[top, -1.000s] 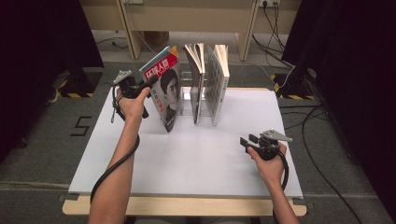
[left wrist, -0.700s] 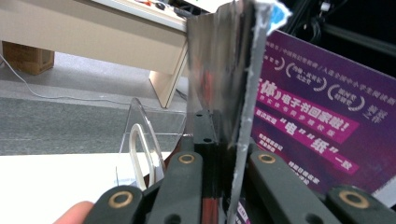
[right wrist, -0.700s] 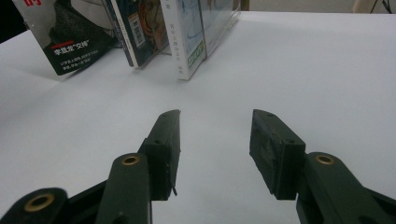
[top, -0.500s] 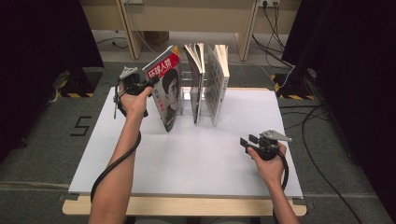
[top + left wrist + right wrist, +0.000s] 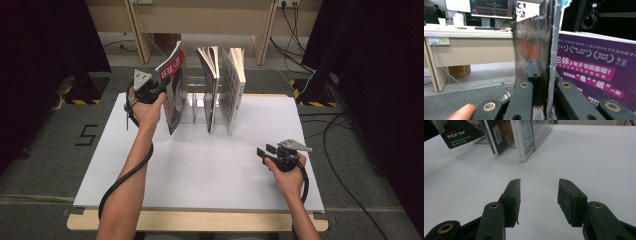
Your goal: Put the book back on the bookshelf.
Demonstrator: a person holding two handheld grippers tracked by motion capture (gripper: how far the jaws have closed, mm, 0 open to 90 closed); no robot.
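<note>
Clamping the magazine (image 5: 174, 90) edge, left gripper (image 5: 152, 90) holds it tilted just left of the clear rack (image 5: 199, 102). Right gripper (image 5: 264, 151) rests released on the table (image 5: 210, 170), well apart from the rack.

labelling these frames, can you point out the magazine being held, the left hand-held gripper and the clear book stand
magazine (image 5: 175, 92): high view, on its front cover.
left hand-held gripper (image 5: 544, 82): left gripper view, midway between its fingertips, shut on the magazine's edge.
clear book stand (image 5: 199, 104): high view, on its clear upright divider.
</note>
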